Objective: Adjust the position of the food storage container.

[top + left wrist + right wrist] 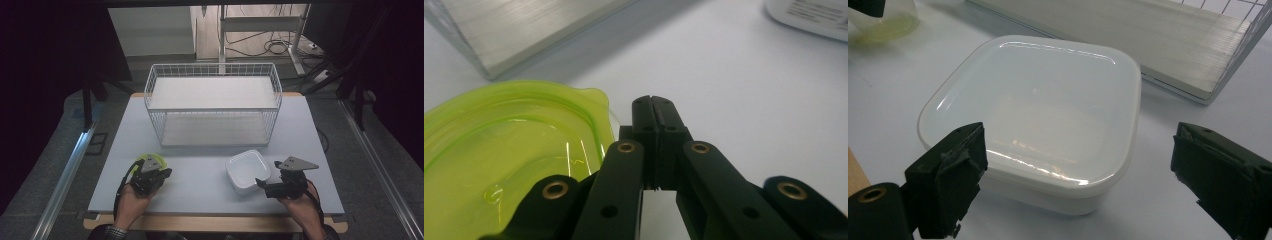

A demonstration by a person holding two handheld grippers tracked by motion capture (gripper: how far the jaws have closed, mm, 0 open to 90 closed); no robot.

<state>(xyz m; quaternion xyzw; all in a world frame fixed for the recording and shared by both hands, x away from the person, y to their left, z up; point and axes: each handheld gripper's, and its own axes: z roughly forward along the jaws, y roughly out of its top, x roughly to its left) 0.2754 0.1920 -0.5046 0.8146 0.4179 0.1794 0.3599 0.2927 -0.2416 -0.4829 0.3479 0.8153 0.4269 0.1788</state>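
Grippers, two, hand-held, at the near edge of the table (pixel 200 107). Left gripper (pixel 151 176): jaws clenched together with nothing between them; a lime-green lid (pixel 499 150) lies just beside its tips on the left, rim close against the jaw links, flat on the tabletop. Right gripper (pixel 261 184): jaws spread wide, released, gripping nothing; a white square container (pixel 1033 115) with its lid on sits just ahead, between the jaw lines, its near left corner next to the left pad. Wire basket (pixel 212 102), white, two shelves, stands farther back at table centre, well apart from both grippers.
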